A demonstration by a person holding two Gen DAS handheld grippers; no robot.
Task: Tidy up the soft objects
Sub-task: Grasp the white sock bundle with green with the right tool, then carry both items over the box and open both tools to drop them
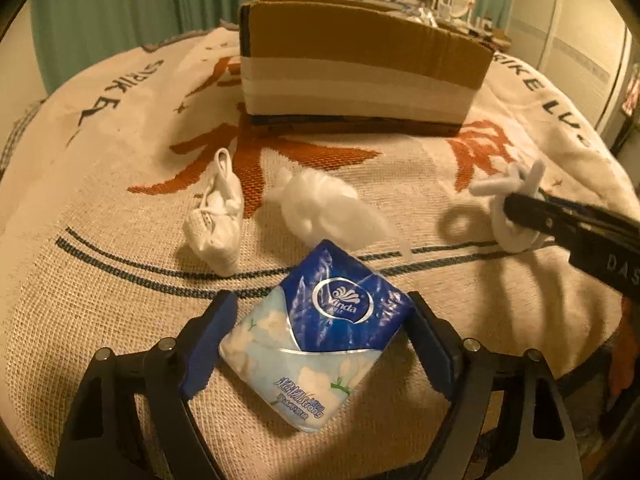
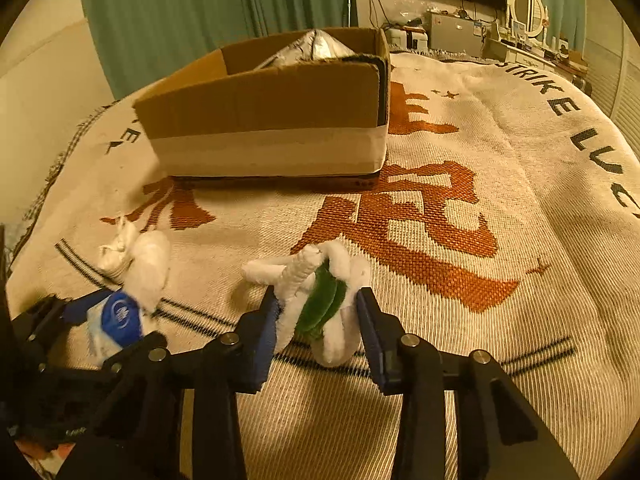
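The left tool [image 1: 320, 336] stands wide, its blue pads on either side of a blue tissue pack [image 1: 316, 344] that lies on the woven blanket [image 1: 100, 280] in front of the cardboard box [image 1: 360, 68] — whether the pads press the pack cannot be told. Nearer the box lie a white sock [image 1: 218, 216] and a tuft of white cotton [image 1: 320, 204], the sock to the cotton's left. To the box's right front, the right tool [image 2: 316, 316] sits partly closed around a white-and-green pipe-cleaner figure [image 2: 320, 300] — both pads look to touch it.
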